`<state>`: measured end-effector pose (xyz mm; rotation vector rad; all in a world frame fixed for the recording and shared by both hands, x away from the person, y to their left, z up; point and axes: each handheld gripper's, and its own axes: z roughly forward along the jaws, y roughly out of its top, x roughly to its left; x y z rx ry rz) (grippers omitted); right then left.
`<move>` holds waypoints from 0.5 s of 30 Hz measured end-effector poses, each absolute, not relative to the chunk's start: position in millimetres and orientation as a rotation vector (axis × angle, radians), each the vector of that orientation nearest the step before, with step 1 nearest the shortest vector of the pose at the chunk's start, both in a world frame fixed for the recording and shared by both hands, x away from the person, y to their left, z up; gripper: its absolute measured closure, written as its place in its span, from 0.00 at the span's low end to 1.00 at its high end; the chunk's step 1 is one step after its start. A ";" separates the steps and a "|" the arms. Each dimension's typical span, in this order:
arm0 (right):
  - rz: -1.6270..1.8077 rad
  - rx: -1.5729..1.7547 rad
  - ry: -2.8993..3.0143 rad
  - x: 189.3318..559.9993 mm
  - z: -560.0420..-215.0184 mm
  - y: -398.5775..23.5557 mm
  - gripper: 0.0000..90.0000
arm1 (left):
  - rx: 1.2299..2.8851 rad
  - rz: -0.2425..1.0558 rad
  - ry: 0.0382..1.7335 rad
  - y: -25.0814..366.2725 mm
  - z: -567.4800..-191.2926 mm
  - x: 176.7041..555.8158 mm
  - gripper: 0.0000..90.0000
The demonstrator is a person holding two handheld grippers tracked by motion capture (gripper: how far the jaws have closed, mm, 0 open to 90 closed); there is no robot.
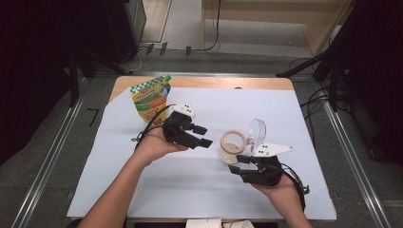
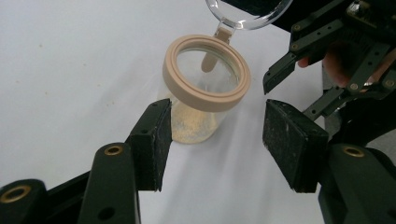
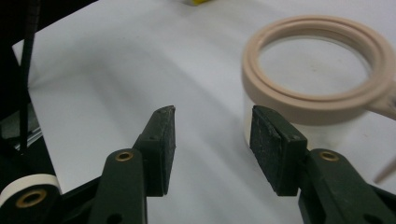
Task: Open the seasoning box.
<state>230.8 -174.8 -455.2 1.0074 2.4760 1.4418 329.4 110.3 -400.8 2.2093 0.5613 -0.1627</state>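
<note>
A small glass jar (image 1: 232,148) with a beige rim stands on the white sheet, its clear hinged lid (image 1: 257,130) swung up and open. Pale yellow powder lies in its bottom (image 2: 194,128). My left gripper (image 1: 203,136) is left of the jar and points at it. In the left gripper view it (image 2: 215,135) is open, with the jar just beyond its pads and nothing pressed. My right gripper (image 1: 239,163) sits in front of the jar. In the right gripper view it (image 3: 212,135) is open and empty, with the jar (image 3: 317,98) ahead to the right.
A yellow and green stand-up pouch (image 1: 151,99) with a spout stands at the back left of the sheet (image 1: 190,190). The wooden table edge (image 1: 209,81) runs behind it. Small white objects (image 1: 204,223) lie at the near edge.
</note>
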 end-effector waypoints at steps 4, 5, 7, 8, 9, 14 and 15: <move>1.451 0.949 2.512 230.3 -458.3 -165.5 0.55 | 2.223 -0.212 0.610 121.3 -403.2 331.3 0.50; 1.437 0.940 2.529 230.2 -459.1 -162.9 0.55 | 2.217 -0.204 0.615 124.1 -403.3 330.9 0.50; 1.426 0.917 2.556 230.4 -462.0 -156.8 0.54 | 2.210 -0.181 0.627 128.7 -402.7 330.7 0.48; 1.420 0.914 2.562 230.4 -462.4 -155.7 0.54 | 2.212 -0.165 0.631 132.3 -401.6 330.6 0.47; 1.413 0.912 2.577 230.5 -463.5 -152.4 0.53 | 2.204 -0.163 0.631 134.6 -401.4 330.5 0.47; 1.417 0.863 2.615 230.7 -465.7 -141.4 0.55 | 2.174 -0.173 0.683 155.3 -399.0 332.3 0.47; 1.419 0.858 2.626 230.4 -465.9 -139.5 0.56 | 2.163 -0.172 0.699 159.9 -398.2 333.0 0.47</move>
